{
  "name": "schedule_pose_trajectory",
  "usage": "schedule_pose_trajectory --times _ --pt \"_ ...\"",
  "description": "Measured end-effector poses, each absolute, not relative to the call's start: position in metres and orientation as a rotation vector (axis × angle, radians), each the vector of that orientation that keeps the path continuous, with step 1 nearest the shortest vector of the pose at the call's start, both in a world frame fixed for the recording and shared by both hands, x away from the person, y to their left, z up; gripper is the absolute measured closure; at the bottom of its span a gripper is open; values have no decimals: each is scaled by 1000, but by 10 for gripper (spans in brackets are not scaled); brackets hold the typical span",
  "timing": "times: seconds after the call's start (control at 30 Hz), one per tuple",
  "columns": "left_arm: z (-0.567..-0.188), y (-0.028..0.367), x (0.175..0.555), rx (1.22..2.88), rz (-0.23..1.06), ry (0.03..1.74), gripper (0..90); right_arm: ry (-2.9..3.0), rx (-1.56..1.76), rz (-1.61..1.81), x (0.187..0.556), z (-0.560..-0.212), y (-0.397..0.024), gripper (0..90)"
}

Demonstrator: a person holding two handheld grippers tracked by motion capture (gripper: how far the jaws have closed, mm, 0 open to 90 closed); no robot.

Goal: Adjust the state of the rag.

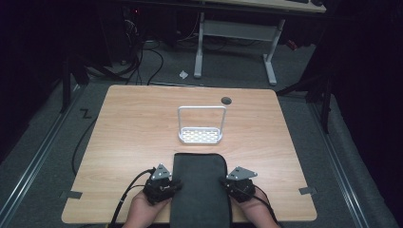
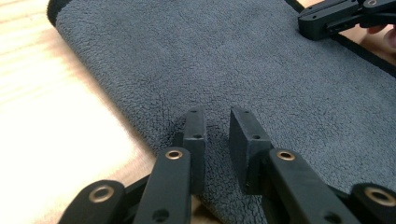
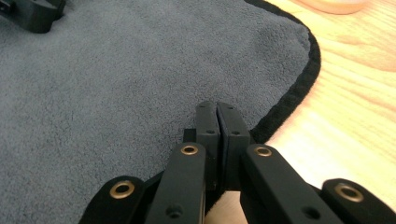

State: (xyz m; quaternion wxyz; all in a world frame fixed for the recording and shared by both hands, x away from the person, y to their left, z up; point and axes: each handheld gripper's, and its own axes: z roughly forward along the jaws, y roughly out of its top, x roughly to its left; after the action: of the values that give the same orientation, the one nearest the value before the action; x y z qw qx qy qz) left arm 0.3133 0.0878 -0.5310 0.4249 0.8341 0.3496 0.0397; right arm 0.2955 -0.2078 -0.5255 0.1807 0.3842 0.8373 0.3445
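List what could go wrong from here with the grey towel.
1. The left hand-held gripper has a gap between its jaws over the towel, so that edge may slip free.
2. The right hand-held gripper looks shut at the towel's black hem; pulling unevenly could skew it.
3. A forward sweep might hit the metal rack.

Place: a lab or test room, dimly lit.
Floor: grey carpet [image 1: 304, 123] with metal rails [image 1: 35, 156] beside the wooden bench [image 1: 138, 128].
Cables: black cables [image 1: 142, 57] trailing over the floor at the back.
Furniture: a second desk on a white frame [image 1: 235, 33] behind.
Marks: tape pieces [image 1: 70, 194] at the bench edges.
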Motion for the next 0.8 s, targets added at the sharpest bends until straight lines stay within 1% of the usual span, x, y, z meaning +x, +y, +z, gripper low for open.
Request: schedule_pose_trajectory --times 0.07,0.2,0.27,0.37,0.47,0.57,0.6,0.67,0.73,0.8 --pt "-529 88 314 2085 92 876 751 2361 1075 971 293 -526 -207 888" --pt "-520 91 326 2038 132 903 672 2353 1083 991 293 -527 -208 884" --pt "-516 93 339 2008 158 938 635 2350 1086 997 293 -527 -208 883" --pt "-516 96 360 1973 215 982 556 2350 1073 992 292 -528 -208 883" --pt "-519 94 380 1954 219 1049 501 2352 1074 996 293 -528 -208 883" --pt "-527 92 395 1960 182 1118 481 2351 1074 997 292 -528 -208 883" --pt "-529 91 397 1965 166 1138 487 2350 1074 998 292 -528 -209 883" --pt "-530 89 397 1958 157 1154 530 2350 1073 1000 292 -528 -209 883" --pt "-529 86 395 1968 163 1170 637 2351 1073 1004 293 -528 -209 878" --pt "-530 85 394 1970 159 1175 700 2351 1082 1015 293 -527 -209 853"
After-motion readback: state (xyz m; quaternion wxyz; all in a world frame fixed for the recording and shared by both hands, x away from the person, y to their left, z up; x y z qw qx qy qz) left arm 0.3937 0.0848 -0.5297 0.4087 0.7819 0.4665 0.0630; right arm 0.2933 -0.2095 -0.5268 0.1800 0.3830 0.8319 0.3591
